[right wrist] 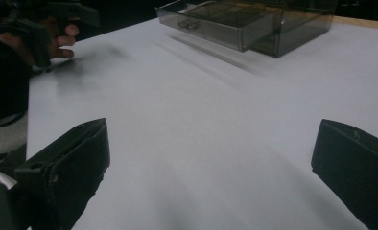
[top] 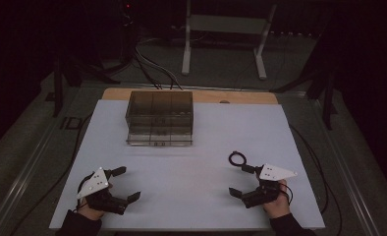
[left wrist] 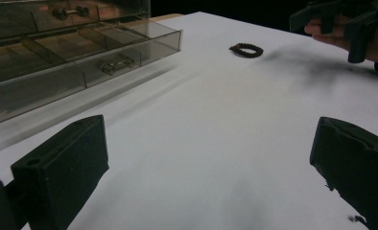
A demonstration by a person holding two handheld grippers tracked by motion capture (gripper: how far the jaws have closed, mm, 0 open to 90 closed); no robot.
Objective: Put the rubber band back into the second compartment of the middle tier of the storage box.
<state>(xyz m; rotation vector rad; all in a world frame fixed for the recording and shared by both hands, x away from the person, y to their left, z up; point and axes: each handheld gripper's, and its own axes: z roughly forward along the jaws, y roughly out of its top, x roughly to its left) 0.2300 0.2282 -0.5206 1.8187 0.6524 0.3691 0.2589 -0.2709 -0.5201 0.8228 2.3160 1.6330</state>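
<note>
Both the left gripper (top: 123, 184) and right gripper (top: 240, 179) are wide apart, holding nothing. The small black ring (top: 237, 159) lies on the white counter (top: 191, 167), not yet in the smoky clear plastic drawer box (top: 159, 118).

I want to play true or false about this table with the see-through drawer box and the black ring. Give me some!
1. The bottom drawer of the clear drawer box is pulled out. True.
2. The black ring lies inside the drawer. False: it lies on the white table.
3. The left gripper is open. True.
4. The right gripper holds the ring. False: its jaws are open and empty.
</note>
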